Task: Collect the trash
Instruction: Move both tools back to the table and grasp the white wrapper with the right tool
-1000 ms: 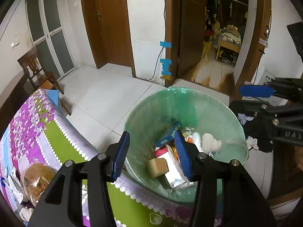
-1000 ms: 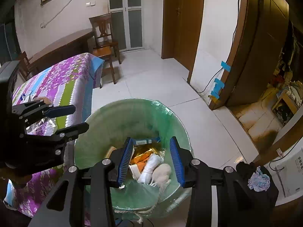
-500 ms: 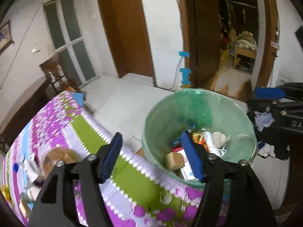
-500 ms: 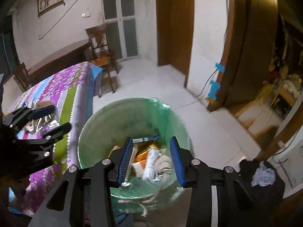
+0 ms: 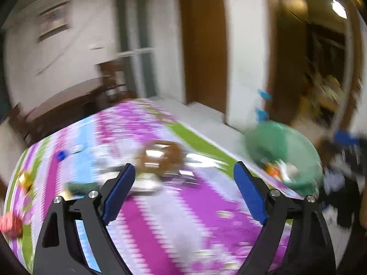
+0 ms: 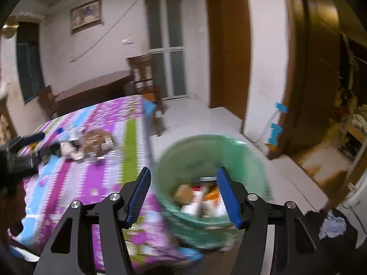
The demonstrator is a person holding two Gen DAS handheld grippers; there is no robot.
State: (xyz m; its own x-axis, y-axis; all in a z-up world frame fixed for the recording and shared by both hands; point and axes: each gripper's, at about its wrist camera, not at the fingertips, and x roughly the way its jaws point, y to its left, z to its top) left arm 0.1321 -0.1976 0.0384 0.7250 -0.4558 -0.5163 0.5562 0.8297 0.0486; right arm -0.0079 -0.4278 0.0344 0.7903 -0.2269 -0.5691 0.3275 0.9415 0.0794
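While the green-lined bin (image 6: 213, 192) already holds a pile of scraps (a tan block, white and orange wrappers, low centre of the right wrist frame), I judge the job only partly done: more litter sits on the floral tablecloth (image 5: 160, 217). My left gripper (image 5: 183, 190) has jaws that have just been opening; they stand wide apart with nothing between them, aimed over the table. Mid-frame in the left view I see a brown crinkly wrapper (image 5: 160, 155) with blurred white and clear bits just beside it, a small blue cap (image 5: 61, 154) at centre left, a gold scrap (image 5: 25, 178) at the left edge and something red (image 5: 10, 223) at lower left. Heavy blur, so I can't tell exactly what each is. My right gripper (image 6: 183, 197) has also just been opening; it is apart and empty, framing the bin from above. Bin stands on the floor touching or just beside the table edge, right side of the left view. Left to do, as I read it: grab the table clutter piece by piece and drop it in the bin
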